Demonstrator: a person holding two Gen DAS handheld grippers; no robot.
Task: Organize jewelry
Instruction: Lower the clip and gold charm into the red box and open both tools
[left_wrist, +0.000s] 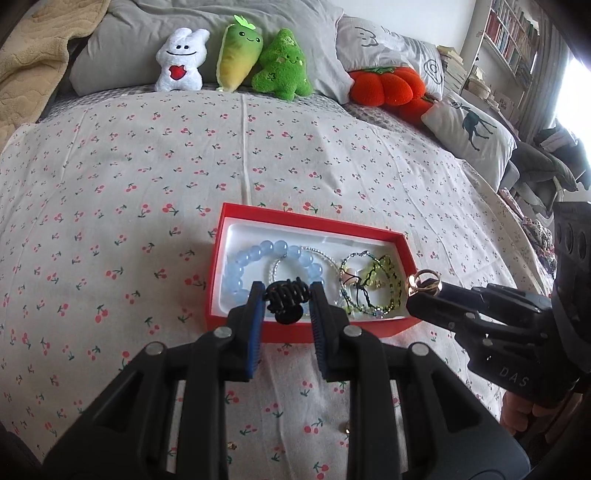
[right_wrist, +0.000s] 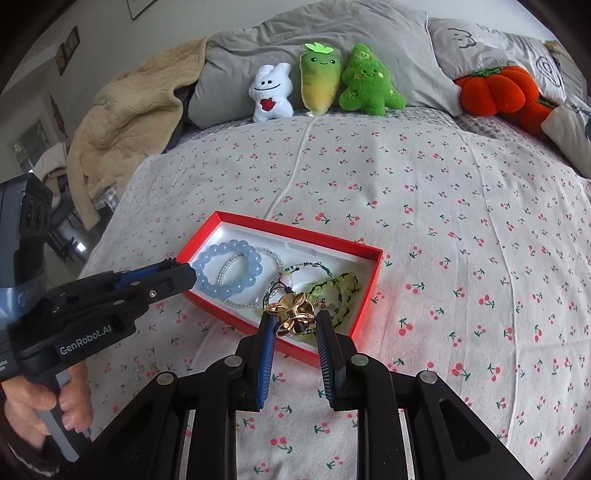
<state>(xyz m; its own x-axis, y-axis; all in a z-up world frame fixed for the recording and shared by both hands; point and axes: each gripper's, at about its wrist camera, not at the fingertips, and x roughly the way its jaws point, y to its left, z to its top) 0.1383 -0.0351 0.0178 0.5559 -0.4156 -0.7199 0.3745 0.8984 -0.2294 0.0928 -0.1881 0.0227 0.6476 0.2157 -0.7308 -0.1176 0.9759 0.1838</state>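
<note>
A red box with a white lining lies on the cherry-print bedsheet; it also shows in the right wrist view. Inside are a pale blue bead bracelet, a thin clear-bead bracelet and green and dark beaded strings. My left gripper is shut on a black claw hair clip over the box's near edge. My right gripper is shut on a gold hair clip above the box's near right corner; the clip shows in the left wrist view.
Plush toys line the pillows at the bed's head: white, yellow-green, green and orange pumpkin. Small gold pieces lie on the sheet near me. A beige blanket is heaped at the left.
</note>
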